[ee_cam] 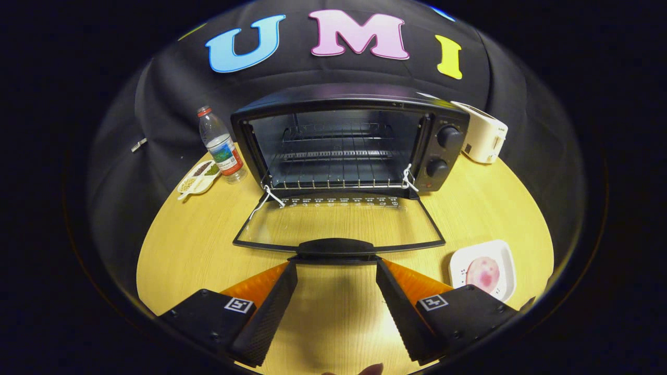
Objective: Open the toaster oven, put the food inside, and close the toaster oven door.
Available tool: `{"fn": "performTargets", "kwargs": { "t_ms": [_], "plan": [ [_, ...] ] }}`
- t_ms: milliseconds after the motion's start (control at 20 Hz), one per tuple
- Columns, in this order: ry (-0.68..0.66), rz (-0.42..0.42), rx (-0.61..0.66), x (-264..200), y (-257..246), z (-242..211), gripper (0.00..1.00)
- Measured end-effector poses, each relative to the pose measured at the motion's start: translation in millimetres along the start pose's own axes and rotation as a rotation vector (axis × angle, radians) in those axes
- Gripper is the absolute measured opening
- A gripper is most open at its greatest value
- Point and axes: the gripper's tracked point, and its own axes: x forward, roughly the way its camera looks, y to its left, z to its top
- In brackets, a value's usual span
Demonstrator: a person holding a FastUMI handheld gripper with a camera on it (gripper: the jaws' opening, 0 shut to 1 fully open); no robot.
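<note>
A black toaster oven stands at the back of the round wooden table. Its glass door lies folded down flat toward me, and the wire rack inside is bare. The door's black handle sits just ahead of my fingertips. My gripper is open, its fingers spread about as wide as the handle, with nothing between them. The food, a round pink piece, rests on a white square plate to the right of the right finger.
A water bottle and a small divided dish of grains stand left of the oven. A white toaster sits behind the oven's right side. Bare tabletop lies under and beside my fingers.
</note>
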Motion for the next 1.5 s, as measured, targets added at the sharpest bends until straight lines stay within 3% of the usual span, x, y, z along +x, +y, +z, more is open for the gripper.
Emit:
{"fn": "performTargets", "kwargs": {
  "t_ms": [350,750,1100,1300,1400,1500],
  "plan": [
    [0.058,0.07,0.062,-47.9,-31.8,9.8,0.99],
    [0.324,0.117,0.003,-95.4,-138.5,7.8,0.98],
    [0.501,0.053,0.011,-66.3,-255.7,-18.4,0.98],
    [0.554,0.046,0.076,-33.7,-285.5,-32.1,0.98],
    [0.593,0.054,0.075,-19.5,-293.0,-46.0,0.88],
    [0.626,0.059,0.052,-8.8,-298.8,-58.6,0.88]
  ]
}}
